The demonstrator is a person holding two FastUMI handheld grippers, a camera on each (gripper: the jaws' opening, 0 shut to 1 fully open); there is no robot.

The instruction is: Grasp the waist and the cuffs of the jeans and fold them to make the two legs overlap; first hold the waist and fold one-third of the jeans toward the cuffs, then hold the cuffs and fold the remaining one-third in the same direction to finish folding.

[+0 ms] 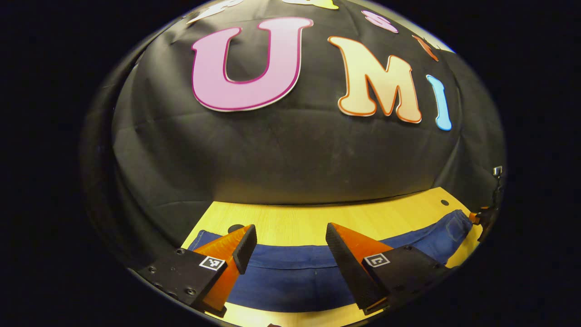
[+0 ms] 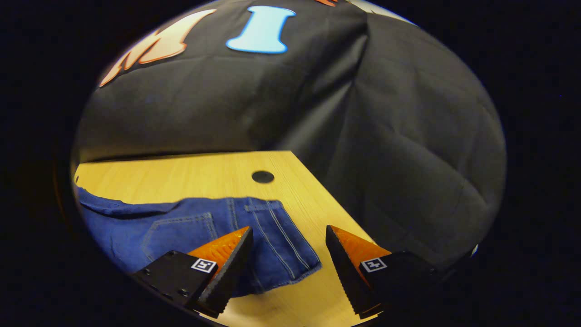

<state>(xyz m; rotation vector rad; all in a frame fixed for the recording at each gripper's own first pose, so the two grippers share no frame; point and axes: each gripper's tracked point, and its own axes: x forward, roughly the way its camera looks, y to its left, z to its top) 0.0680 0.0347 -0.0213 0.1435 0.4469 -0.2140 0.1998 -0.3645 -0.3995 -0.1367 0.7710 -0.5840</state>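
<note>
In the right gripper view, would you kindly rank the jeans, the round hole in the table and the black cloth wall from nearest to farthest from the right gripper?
From the right gripper, jaws open:
1. Jeans, just ahead, lying under its left finger and into the gap.
2. Round hole, farther up the table, near centre.
3. Black cloth wall, behind the table's far edge.

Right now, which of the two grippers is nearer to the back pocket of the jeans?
The right gripper. It hangs open just above the back pocket at the waist end. The left gripper hangs open over the legs of the jeans, far along from it.
</note>
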